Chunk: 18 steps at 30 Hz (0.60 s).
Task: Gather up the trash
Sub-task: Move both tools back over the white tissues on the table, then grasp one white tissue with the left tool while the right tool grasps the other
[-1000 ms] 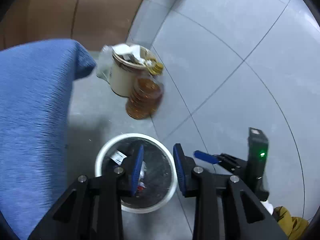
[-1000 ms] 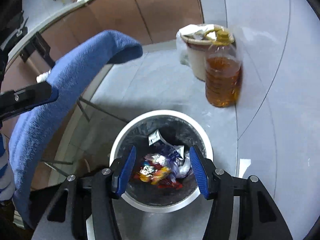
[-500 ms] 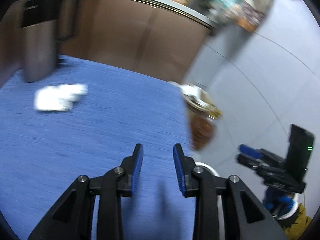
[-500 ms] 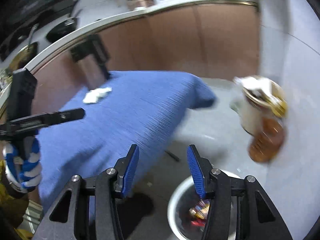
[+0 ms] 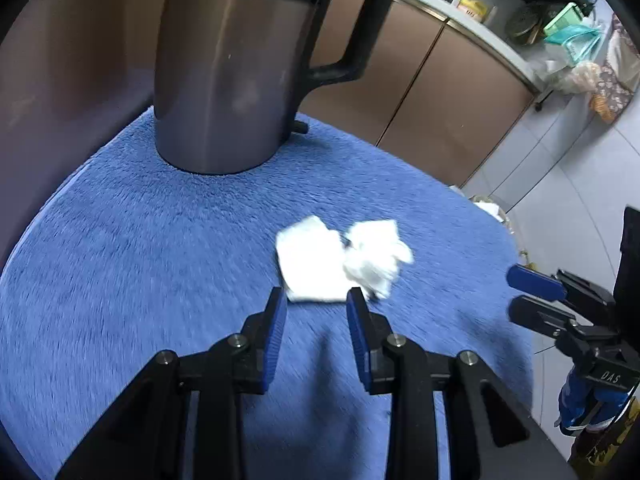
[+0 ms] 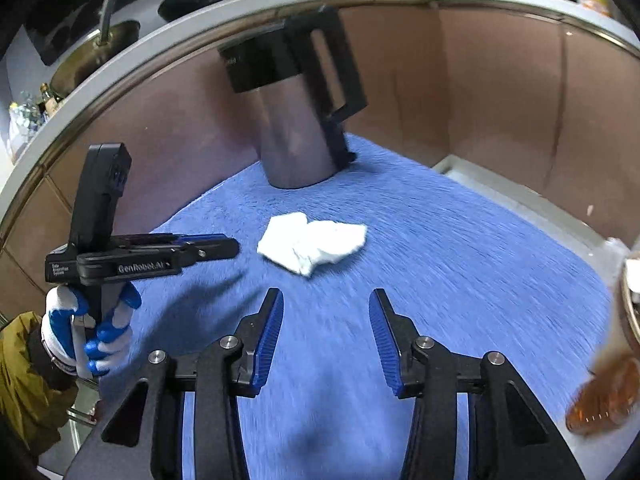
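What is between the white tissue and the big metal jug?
Nothing but bare blue cloth lies between the crumpled tissue and the metal jug. Both wrist views show that stretch uncluttered.

black grippers, blue fingers (image 6: 272,336), blue-white gloves (image 6: 92,320)

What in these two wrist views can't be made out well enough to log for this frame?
- Kettle: its top is cut off by the left wrist picture's upper edge.
- Crumpled tissue: motion blur leaves it unclear whether it is one piece or two.
- Amber bottle: blurred and cut off by the right wrist picture's right edge.
- Items on the counter: too small and distorted to name.
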Available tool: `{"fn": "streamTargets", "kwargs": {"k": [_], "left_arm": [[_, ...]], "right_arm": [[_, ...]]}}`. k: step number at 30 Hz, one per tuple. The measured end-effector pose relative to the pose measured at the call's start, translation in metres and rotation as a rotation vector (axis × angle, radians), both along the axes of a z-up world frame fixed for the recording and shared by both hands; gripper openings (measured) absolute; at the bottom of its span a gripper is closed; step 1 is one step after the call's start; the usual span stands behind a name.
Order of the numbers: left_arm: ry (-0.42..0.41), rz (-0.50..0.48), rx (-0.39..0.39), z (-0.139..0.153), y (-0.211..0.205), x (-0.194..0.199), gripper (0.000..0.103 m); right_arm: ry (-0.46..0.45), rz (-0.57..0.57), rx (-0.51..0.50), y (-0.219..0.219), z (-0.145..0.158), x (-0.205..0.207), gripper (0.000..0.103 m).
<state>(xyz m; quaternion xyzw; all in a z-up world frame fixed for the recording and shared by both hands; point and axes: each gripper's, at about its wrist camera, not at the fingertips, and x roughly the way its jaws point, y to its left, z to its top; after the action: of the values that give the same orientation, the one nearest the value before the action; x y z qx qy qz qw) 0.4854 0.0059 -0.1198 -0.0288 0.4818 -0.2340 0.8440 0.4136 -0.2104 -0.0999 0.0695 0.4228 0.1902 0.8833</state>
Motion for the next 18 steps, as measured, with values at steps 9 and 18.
{"fn": "streamTargets", "kwargs": {"k": [9, 18], "left_arm": [[-0.008, -0.137, 0.089, -0.019, -0.022, 0.021, 0.030], [-0.024, -0.198, 0.103, -0.031, -0.035, 0.028, 0.030]], "right_arm": [[0.018, 0.110, -0.139, 0.041, -0.027, 0.054, 0.045], [0.040, 0.182, -0.185, 0.059, -0.045, 0.081, 0.045]]}}
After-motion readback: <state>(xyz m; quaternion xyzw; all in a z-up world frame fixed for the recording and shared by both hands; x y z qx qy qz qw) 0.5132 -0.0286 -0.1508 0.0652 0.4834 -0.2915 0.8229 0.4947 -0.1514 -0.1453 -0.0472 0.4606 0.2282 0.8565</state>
